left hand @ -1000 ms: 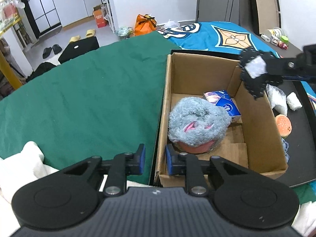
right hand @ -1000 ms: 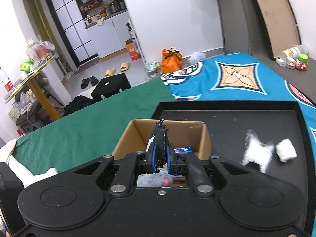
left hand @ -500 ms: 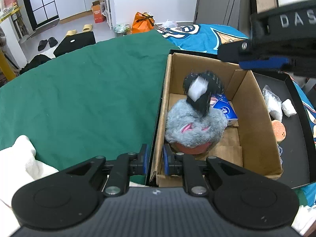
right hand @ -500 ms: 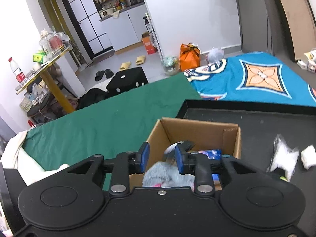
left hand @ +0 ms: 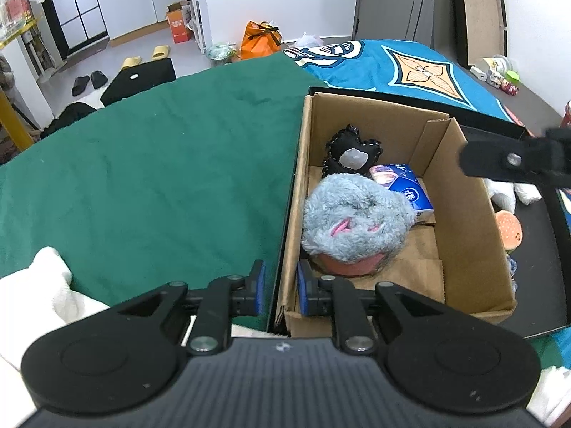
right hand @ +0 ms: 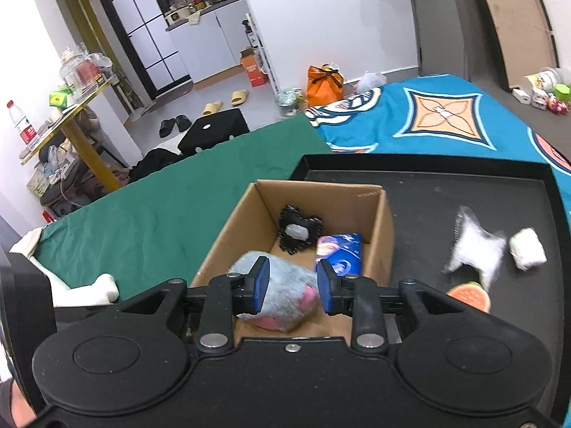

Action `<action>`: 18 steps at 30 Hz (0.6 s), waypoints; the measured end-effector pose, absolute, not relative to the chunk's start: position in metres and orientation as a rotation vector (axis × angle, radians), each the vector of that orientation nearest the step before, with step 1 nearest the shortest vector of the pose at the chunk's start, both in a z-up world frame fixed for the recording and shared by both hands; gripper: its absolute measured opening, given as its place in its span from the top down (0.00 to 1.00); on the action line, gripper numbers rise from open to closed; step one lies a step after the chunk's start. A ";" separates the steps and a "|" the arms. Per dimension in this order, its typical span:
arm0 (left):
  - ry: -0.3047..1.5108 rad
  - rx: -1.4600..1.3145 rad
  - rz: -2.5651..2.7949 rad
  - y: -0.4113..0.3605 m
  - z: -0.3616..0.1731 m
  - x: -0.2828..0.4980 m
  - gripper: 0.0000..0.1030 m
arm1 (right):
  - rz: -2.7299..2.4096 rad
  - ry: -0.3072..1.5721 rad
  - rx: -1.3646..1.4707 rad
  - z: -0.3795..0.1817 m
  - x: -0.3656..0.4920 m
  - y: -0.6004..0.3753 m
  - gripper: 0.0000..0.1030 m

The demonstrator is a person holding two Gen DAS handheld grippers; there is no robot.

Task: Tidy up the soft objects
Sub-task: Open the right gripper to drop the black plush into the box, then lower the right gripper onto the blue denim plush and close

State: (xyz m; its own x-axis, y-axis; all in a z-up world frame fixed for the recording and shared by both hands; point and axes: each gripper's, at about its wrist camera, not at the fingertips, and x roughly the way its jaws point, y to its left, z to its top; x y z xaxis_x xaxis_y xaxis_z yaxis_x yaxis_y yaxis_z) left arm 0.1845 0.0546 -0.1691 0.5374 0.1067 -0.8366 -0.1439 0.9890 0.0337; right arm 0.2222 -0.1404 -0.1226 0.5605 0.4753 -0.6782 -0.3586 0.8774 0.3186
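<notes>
Two things are hard to read. From the left wrist camera the right hand-held gripper (right hand: 292, 281) is only a blurred black bar at the right edge, with its tips out of frame. The burger toy (left hand: 510, 230) is half hidden behind the cardboard box (left hand: 464, 214) wall, and in the right view the gripper body cuts it off. The white fluffy piece (right hand: 478, 246) on the black tray (right hand: 446, 196) is motion-smeared; a white roll (right hand: 527, 253) sits just beside it.

A second ago the black heart plush (left hand: 351, 155) was pinched in the right jaws. Now it lies inside the box at the far end, leaning on the back wall, white patch facing up. The right jaws have parted and are released, with nothing between the pads; the grey fluffy slipper (left hand: 357, 221) shows through the gap from below. The blue tissue pack (left hand: 407, 187) is wedged between the slipper and the right wall, unchanged.

The left hand-held gripper (left hand: 281, 285) is tilted down at the box's near-left corner in the same spot, its jaws nearly closed and straddling the box wall and tray rim. Cannot tell whether the pads actually press. The right one angles down over the box's near end. The box sits in the tray beside the green cloth (left hand: 160, 178).
</notes>
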 end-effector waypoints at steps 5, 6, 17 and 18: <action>0.996 -0.006 0.159 0.050 -0.169 0.185 0.82 | 0.467 0.853 0.160 -0.129 0.218 -0.160 0.69; 0.996 0.002 0.161 0.048 -0.169 0.184 0.81 | 0.462 0.855 0.162 -0.130 0.217 -0.163 0.67; 0.986 0.107 0.191 0.034 -0.167 0.182 0.69 | 0.418 0.868 0.192 -0.148 0.205 -0.198 0.51; 0.984 0.121 0.193 0.032 -0.167 0.182 0.67 | 0.411 0.869 0.200 -0.151 0.204 -0.202 0.51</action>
State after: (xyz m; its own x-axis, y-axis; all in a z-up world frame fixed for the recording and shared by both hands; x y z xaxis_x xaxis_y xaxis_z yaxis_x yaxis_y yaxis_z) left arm 0.1816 0.0321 -0.1666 0.5387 0.2166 -0.8142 -0.1070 0.9762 0.1888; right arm 0.2037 -0.2016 -0.1507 0.5736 0.4281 -0.6983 -0.2679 0.9037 0.3340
